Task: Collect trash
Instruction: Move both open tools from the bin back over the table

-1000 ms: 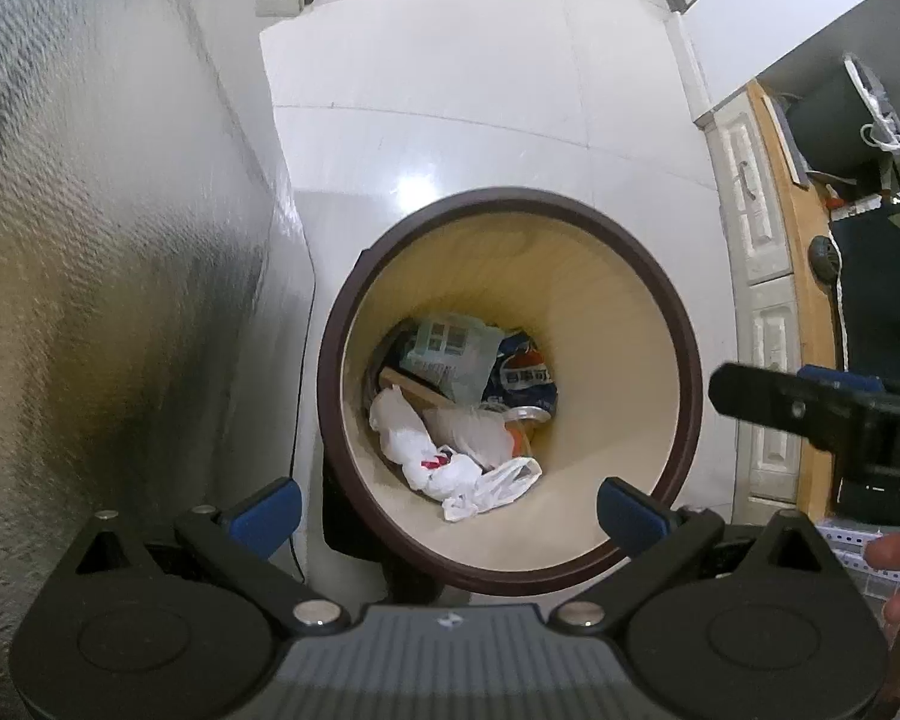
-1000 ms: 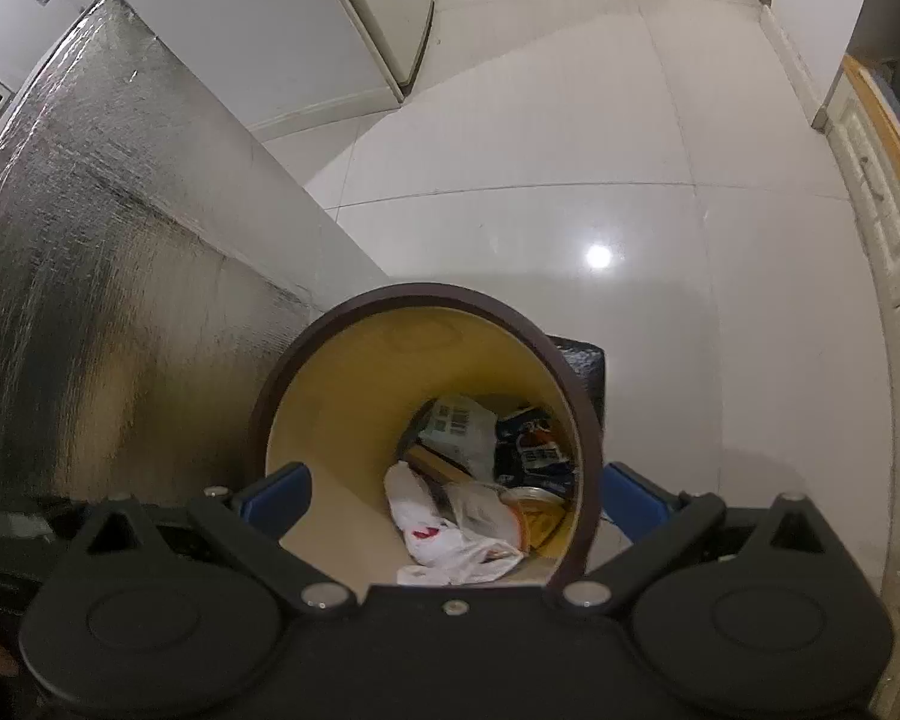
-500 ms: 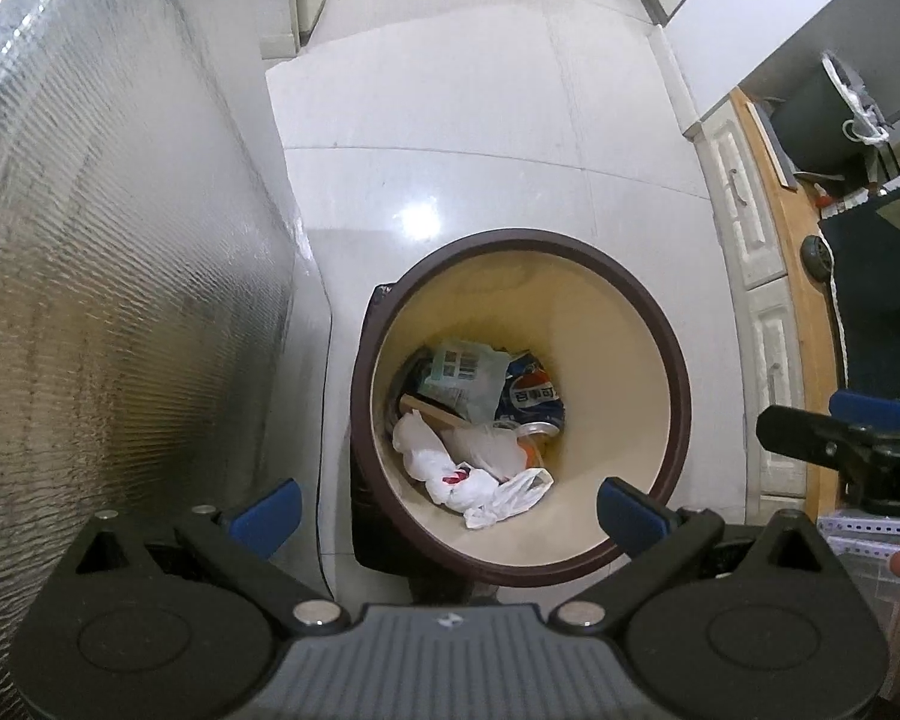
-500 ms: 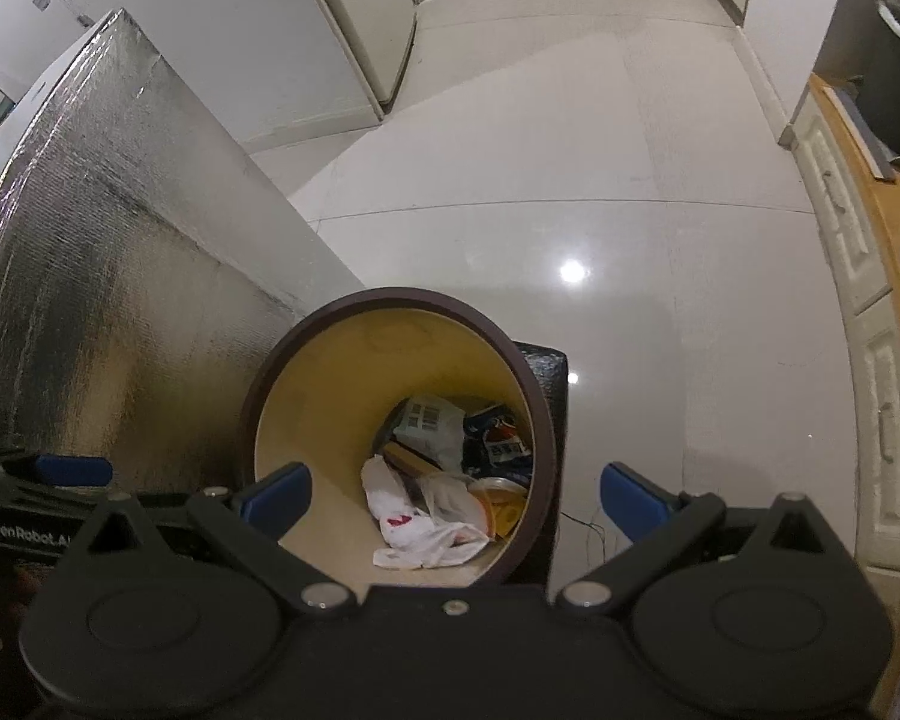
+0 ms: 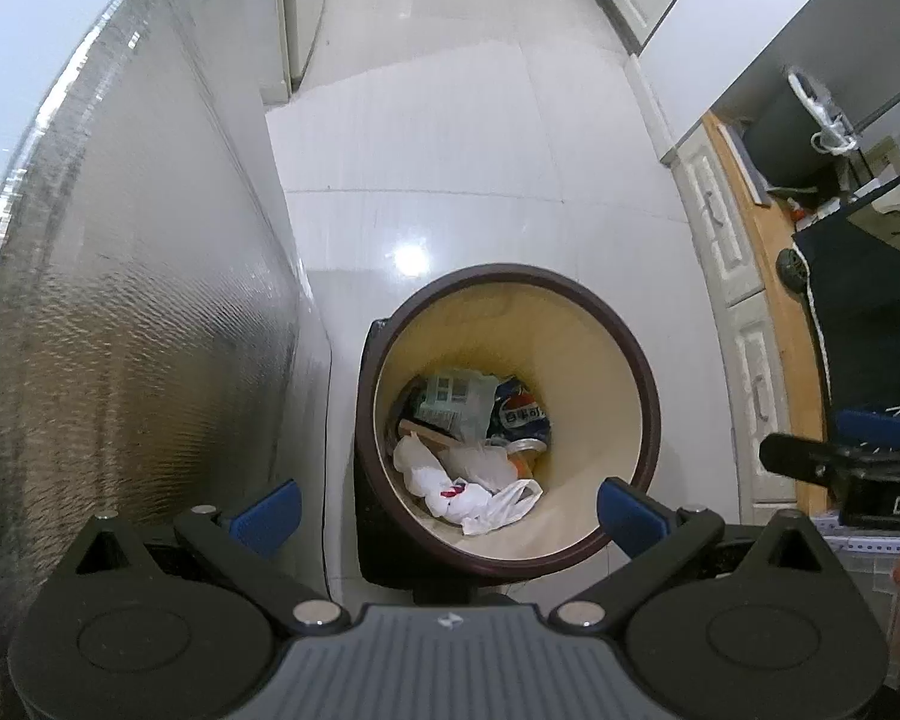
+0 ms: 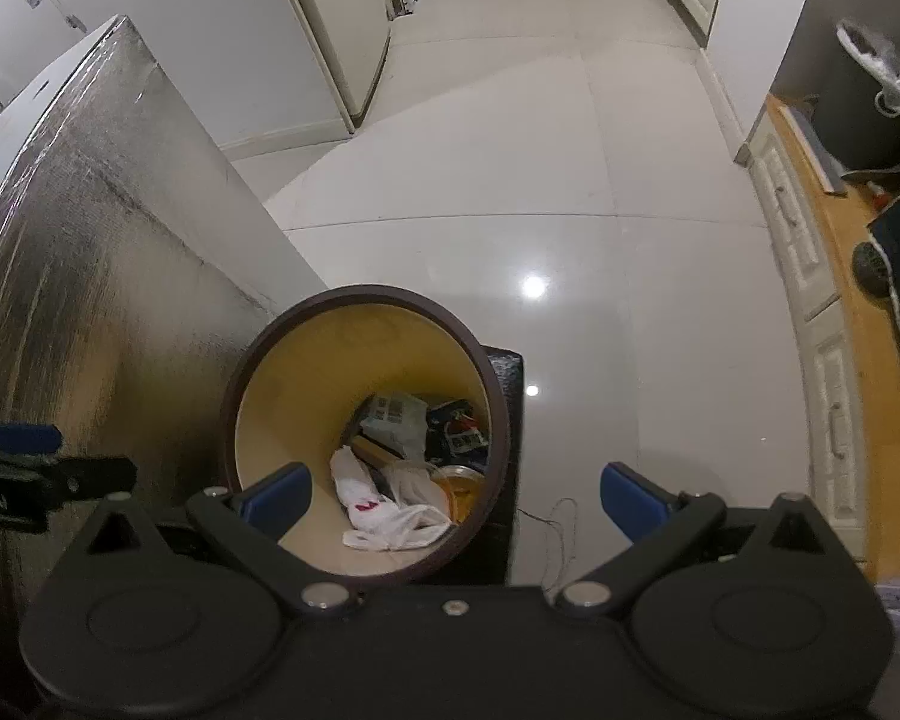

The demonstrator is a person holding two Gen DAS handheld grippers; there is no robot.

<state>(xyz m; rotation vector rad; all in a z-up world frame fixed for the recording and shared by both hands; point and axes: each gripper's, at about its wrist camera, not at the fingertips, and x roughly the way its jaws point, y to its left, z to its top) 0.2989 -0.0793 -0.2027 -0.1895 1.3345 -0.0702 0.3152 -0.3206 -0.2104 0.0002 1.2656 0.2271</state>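
A round trash bin (image 5: 642, 384) with a dark brown rim and cream inside stands on the floor; it also shows in the right wrist view (image 6: 282, 360). Inside lie a crumpled white plastic bag (image 5: 468, 492), a clear wrapper (image 5: 453, 399), a blue can (image 5: 522, 414) and other scraps; the white bag also shows in the right wrist view (image 6: 384, 513). My left gripper (image 5: 447, 507) is open and empty, high above the bin. My right gripper (image 6: 453, 495) is open and empty, above the bin's right side. Each gripper shows at the edge of the other's view.
A tall silver textured appliance (image 5: 120, 330) stands close on the left of the bin (image 6: 90, 276). White cabinets with drawers (image 5: 744, 348) and a wooden counter (image 5: 774, 276) run along the right. Glossy white floor tiles (image 5: 450, 150) stretch beyond the bin.
Both grippers have risen away from the bin, which now looks smaller and lower in both views. Both stay open and empty.
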